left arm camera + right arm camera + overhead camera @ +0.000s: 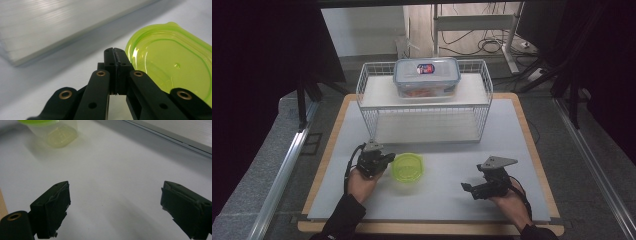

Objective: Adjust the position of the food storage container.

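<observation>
Green-lidded tub (407, 168) sits on the grey surface (437, 200), front-left of centre, just short of the wire rack (424, 102); lid roughly round w/ a small tab, no clear long axis; clear body under it in the right claw view. Left claw (388, 159) is right beside the tub, at its left edge, tub lying to the claw's right; whether they touch can't be told; jaws pressed together w/ nothing between them. Right claw (468, 190) well apart, off to the tub's right, jaws spread wide and empty; so left hand is much the nearer. My read: next move needs the left claw to open before it can take the rim. Atop the rack: clear box w/ blue clip lid (427, 76), red-blue label on it, writing too small to read
</observation>
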`<state>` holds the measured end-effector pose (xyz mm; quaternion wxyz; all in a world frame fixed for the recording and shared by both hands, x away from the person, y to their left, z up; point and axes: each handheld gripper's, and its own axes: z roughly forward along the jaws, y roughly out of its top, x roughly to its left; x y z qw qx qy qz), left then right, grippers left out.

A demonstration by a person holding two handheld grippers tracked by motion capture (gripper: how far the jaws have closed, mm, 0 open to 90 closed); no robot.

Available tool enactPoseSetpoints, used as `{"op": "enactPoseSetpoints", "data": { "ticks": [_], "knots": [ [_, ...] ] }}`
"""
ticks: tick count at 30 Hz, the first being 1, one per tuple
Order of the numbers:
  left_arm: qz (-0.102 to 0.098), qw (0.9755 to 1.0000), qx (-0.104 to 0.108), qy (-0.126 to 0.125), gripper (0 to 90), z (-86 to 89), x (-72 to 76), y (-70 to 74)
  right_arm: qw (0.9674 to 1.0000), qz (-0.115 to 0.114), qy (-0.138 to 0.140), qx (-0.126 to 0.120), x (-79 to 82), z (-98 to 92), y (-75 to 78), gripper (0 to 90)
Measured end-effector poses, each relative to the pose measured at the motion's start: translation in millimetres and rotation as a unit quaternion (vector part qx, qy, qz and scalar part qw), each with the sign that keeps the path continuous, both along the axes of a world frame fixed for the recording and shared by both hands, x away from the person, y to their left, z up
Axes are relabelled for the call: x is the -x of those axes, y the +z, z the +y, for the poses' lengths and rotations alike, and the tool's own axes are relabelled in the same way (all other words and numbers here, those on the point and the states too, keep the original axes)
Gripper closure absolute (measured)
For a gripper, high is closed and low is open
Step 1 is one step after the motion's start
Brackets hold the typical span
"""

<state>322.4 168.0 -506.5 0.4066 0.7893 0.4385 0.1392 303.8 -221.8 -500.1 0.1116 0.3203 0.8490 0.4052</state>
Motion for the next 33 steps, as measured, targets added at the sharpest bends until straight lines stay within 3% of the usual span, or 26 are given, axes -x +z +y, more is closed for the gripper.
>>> {"op": "enactPoseSetpoints", "data": {
  "ticks": [4, 11, 22, 24, 25, 26, 27, 29, 33],
  "knots": [
    [0.001, 0.9999, -0.001, -0.014, 89.9, -13.4, 4.7, 0.9, 0.9998, 0.020, 0.002, -0.008, -1.3, -2.1, 0.4, 11.6],
    [0.008, 0.9994, 0.006, -0.034, 89.9, -30.7, 11.7, 1.8, 0.9995, 0.030, 0.011, -0.007, -1.9, -1.4, -1.5, 11.3],
    [0.009, 0.9979, 0.001, -0.064, 88.2, -48.3, 20.5, 3.4, 0.9994, 0.030, 0.017, -0.003, -1.9, -0.2, -3.5, 11.0],
    [0.003, 0.9982, -0.003, -0.059, 80.3, -45.5, 19.9, 3.4, 0.9994, 0.030, 0.017, -0.004, -1.9, -0.4, -3.5, 10.7],
    [-0.004, 0.9986, -0.006, -0.053, 61.2, -43.6, 20.0, 3.2, 0.9994, 0.030, 0.018, -0.007, -2.0, -0.6, -3.5, 10.1],
    [-0.011, 0.9988, -0.011, -0.047, 51.5, -41.1, 20.1, 3.1, 0.9994, 0.030, 0.018, -0.007, -2.0, -0.6, -3.5, 10.1],
    [-0.018, 0.9988, -0.015, -0.043, 51.5, -38.3, 20.2, 3.0, 0.9994, 0.028, 0.019, -0.006, -2.0, -0.6, -3.6, 9.7],
    [-0.029, 0.9985, -0.025, -0.038, 35.5, -32.0, 21.2, 2.5, 0.9995, 0.026, 0.019, -0.004, -1.9, -0.3, -3.8, 8.5],
    [-0.028, 0.9986, -0.023, -0.038, 19.8, -19.0, 23.2, 1.4, 0.9996, 0.023, 0.018, -0.001, -1.6, 0.1, -3.7, 6.2]
  ]
}}
